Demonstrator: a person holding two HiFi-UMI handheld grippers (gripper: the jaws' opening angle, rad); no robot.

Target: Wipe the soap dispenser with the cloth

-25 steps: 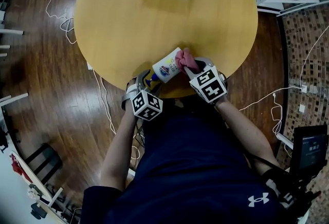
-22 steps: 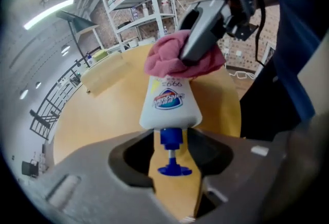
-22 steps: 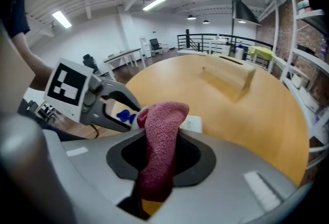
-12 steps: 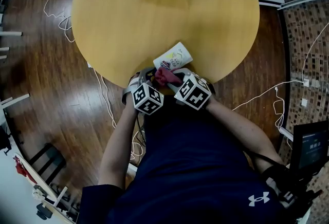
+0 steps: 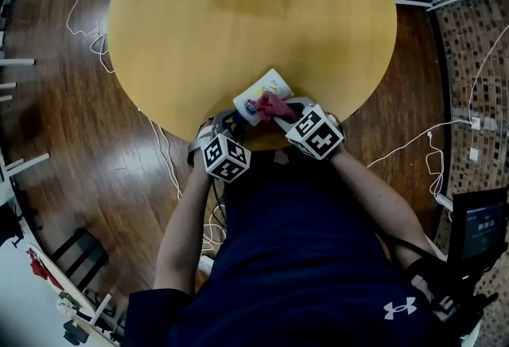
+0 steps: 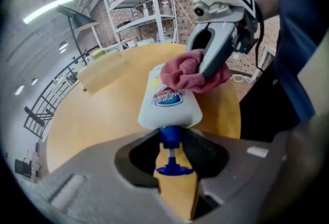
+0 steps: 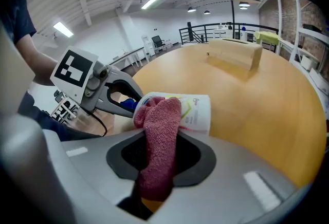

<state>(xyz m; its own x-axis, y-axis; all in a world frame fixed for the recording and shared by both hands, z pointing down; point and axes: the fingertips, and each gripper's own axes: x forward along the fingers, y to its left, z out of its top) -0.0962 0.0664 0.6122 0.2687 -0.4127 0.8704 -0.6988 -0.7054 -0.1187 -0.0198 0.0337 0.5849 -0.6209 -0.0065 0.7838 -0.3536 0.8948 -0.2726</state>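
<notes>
Soap dispenser [image 5: 262, 95] lies tilted over the near edge of the round tabletop [image 5: 199, 43], base pointing away from the person. Whether the base touches the wood I cannot tell. The left claw [image 5: 231, 121] is clamped on the slim blue pump neck [image 6: 169, 135] just below the white body, with the pump head [image 6: 174, 169] sticking back between the jaws. The right claw [image 5: 288, 111] is closed on a fold of the red cloth [image 7: 159, 135], whose free end is bunched against the bottle's side near the shoulder.

The main risk, as I judge it, is the hold on the bottle. The neck is narrow and smooth while the body is long. A firm rub far from the neck could lever the bottle and make it swing or slip out. So near the edge, a dropped bottle would likely go to the floor. Squeezing the neck harder, or shoving the bottle backward, could depress the pump and squirt soap. Only a narrow strip of cloth is pinched, so a dragging stroke may pull it free.
</notes>
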